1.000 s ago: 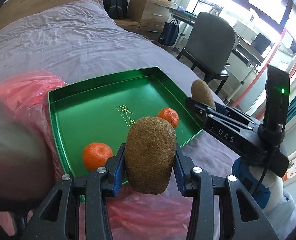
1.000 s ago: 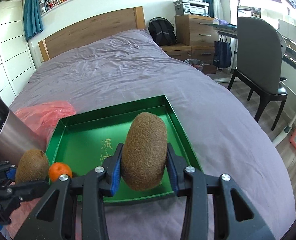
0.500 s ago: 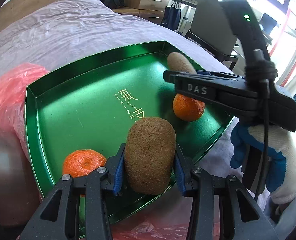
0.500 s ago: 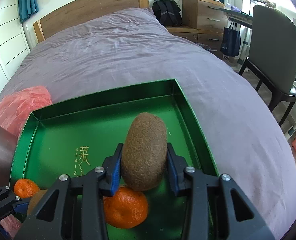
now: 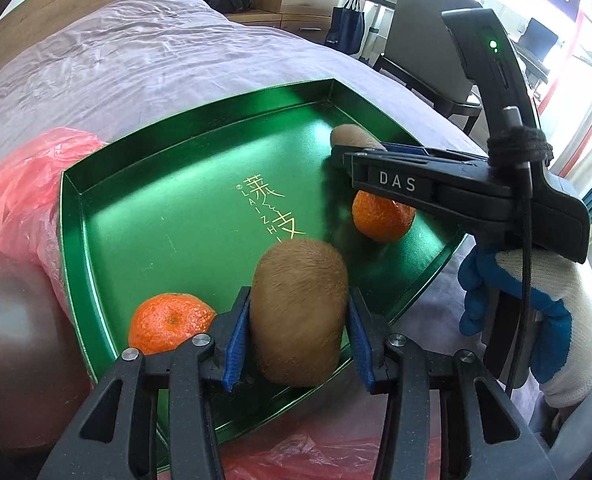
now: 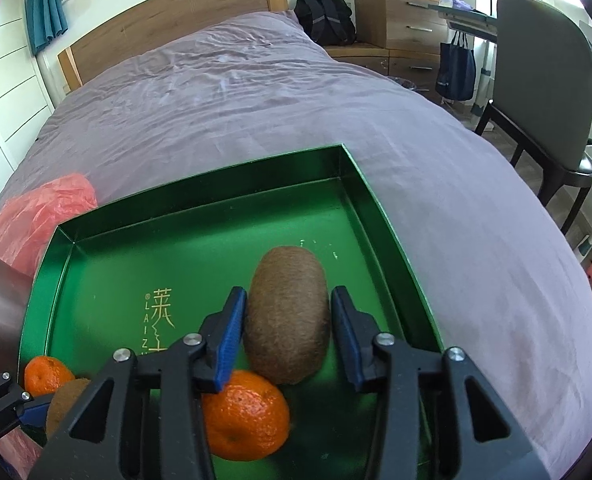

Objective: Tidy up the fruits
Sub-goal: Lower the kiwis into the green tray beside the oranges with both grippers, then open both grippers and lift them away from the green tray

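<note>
Over the green tray [image 6: 387,216], on the purple bedspread [image 6: 256,92], you have both claws low and angled down so each fruit can be set on the tray floor rather than dropped.

Your right gripper [image 6: 284,332] has just been opening: its blue pads [image 6: 230,338] now stand clear of the right kiwi [image 6: 288,316], with a gap visible on each side, so that fruit is released. It rests on the tray floor near the right wall, touching the near mandarin [image 6: 244,416] at its near end. Its long axis runs near to far, the far end tipped slightly right.

Your left gripper [image 5: 297,338] has also just been easing open, but only a little. The left kiwi [image 5: 299,312] sits between the pads; the left pad seems to touch its skin, while a thin gap may show at the right pad. I judge the grip to be loosening and probably no longer clenched, though you should not count on that. This kiwi is over the tray's near edge, its long axis running along the fingers, blunt end pointing toward the tray's middle.

A second mandarin [image 5: 170,326] lies just left of it, by the near-left wall. Pink plastic bag [image 5: 20,192] bunches up beside the tray's left side.
</note>
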A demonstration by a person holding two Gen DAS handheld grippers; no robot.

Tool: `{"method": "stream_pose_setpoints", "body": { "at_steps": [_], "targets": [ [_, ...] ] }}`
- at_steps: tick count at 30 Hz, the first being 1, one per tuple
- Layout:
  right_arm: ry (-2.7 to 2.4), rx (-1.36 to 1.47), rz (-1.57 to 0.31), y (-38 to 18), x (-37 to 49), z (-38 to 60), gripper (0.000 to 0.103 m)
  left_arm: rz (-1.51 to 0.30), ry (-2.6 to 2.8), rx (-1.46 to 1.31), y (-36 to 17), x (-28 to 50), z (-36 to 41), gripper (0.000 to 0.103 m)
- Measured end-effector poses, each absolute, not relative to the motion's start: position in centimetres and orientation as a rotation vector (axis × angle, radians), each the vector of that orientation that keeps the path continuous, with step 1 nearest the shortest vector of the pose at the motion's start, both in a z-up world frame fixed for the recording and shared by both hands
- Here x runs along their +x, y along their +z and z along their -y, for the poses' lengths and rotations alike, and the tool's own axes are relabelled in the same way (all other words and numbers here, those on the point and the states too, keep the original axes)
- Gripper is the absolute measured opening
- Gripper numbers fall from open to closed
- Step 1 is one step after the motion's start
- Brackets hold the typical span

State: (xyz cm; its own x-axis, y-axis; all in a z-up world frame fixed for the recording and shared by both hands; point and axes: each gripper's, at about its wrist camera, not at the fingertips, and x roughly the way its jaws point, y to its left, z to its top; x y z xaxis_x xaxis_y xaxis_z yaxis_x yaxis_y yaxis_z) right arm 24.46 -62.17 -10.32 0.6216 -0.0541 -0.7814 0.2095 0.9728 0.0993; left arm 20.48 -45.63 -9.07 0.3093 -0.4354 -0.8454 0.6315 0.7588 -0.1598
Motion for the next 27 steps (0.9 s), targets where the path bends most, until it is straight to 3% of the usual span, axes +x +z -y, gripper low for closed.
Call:
{"method": "stream_pose_setpoints", "body": {
  "at_steps": [9,19,27],
  "targets": [
    [-0.171,0.210,-0.861,-8.7,23.2,61.8,0.093,-0.991,-0.716,0.204,-5.2,19.0,44.0,0.050],
    [-0.200,0.196,-0.815,-5.1,18.6,60.5,0.103,-0.933,-0.758,0.151,-0.1,13.1,39.6,0.055],
    [-0.225,0.166,-0.782,-2.8,12.5,57.7,0.103,-0.910,-0.743,0.148,1.8,8.6,35.6,0.059]
  ]
}}
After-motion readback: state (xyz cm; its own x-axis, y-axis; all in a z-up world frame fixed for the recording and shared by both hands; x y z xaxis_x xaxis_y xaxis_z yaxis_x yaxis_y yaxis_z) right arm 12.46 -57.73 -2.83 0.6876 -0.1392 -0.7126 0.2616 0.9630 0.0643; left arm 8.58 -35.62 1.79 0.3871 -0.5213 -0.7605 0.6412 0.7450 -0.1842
